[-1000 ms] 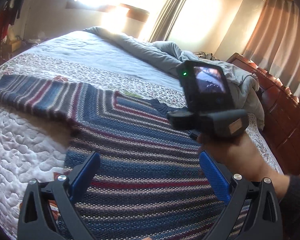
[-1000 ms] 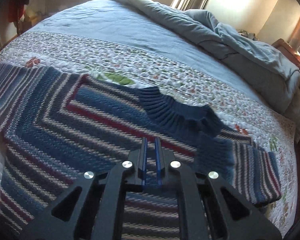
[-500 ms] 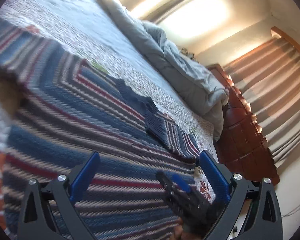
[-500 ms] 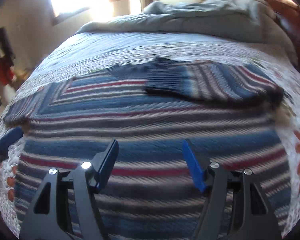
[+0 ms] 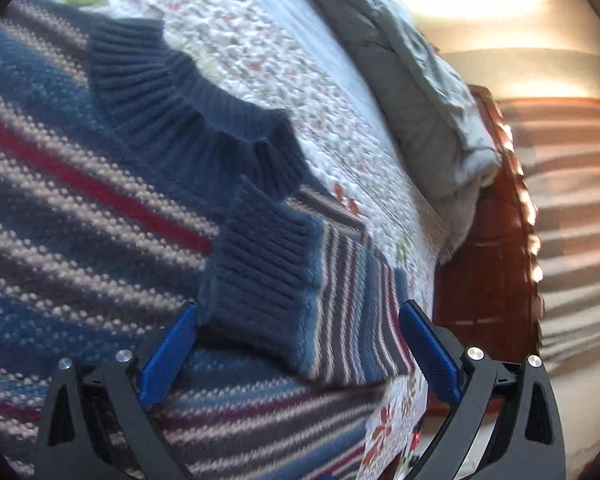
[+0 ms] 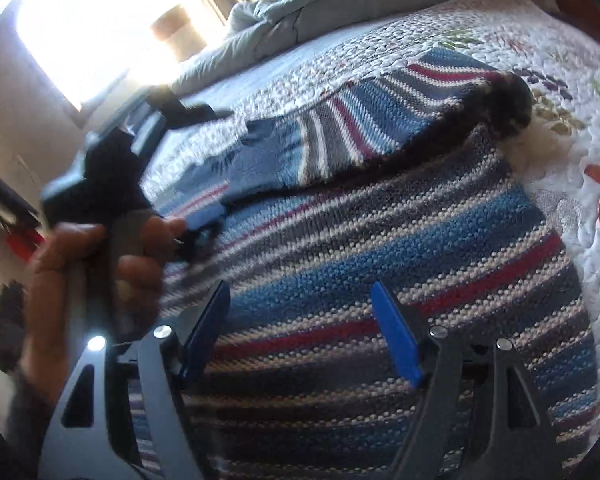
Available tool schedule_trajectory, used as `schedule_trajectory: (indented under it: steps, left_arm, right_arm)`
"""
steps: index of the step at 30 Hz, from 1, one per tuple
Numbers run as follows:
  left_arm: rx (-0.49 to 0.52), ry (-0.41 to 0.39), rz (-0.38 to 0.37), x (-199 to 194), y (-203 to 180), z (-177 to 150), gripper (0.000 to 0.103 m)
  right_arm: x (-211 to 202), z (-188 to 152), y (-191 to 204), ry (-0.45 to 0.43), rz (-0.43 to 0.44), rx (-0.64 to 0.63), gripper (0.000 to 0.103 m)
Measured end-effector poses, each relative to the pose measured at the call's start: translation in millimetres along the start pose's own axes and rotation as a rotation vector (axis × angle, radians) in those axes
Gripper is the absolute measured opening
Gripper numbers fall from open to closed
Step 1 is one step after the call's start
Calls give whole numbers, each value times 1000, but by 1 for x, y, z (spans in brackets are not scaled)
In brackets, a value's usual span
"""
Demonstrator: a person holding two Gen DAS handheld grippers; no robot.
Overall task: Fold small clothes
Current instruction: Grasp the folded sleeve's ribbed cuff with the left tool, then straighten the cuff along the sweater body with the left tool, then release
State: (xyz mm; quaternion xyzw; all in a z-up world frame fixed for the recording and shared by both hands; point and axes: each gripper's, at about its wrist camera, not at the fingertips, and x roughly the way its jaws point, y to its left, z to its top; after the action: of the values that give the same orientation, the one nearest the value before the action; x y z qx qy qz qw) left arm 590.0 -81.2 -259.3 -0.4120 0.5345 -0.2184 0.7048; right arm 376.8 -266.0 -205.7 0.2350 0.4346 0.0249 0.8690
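A blue, red and white striped knit sweater point(image 5: 80, 208) lies flat on the quilted bed, also in the right wrist view point(image 6: 380, 264). One sleeve is folded in over the body, its dark blue ribbed cuff point(image 5: 260, 280) lying below the ribbed collar point(image 5: 188, 120). My left gripper point(image 5: 296, 344) is open, its blue pads either side of the cuff, close above it. My right gripper point(image 6: 300, 320) is open and empty above the sweater's body. The left gripper and hand point(image 6: 112, 184) show blurred at the left of the right wrist view.
The floral quilt point(image 5: 284, 56) covers the bed. A rumpled grey duvet point(image 5: 416, 80) lies along the far side. A dark wooden footboard or chest point(image 5: 488, 240) stands at the bed's edge, with striped curtains point(image 5: 572, 200) behind. A bright window point(image 6: 80, 28) is at the far left.
The right gripper opened from shut and drew back over the sweater's body. The left gripper swung right and came down close over the folded sleeve's cuff.
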Motion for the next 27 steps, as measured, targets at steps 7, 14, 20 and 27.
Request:
schedule_trajectory:
  steps: [7, 14, 20, 27]
  left_arm:
    - [9, 0, 100, 1, -9, 3, 99]
    - [69, -3, 229, 8, -20, -8, 98]
    - [65, -3, 249, 8, -18, 1, 30]
    - [127, -34, 253, -8, -22, 2, 8]
  right_arm:
    - [-12, 9, -15, -1, 44, 77, 78]
    - [-12, 12, -21, 8, 66, 115, 79]
    - [-18, 13, -26, -12, 67, 131, 79]
    - [-16, 10, -18, -2, 74, 104, 79]
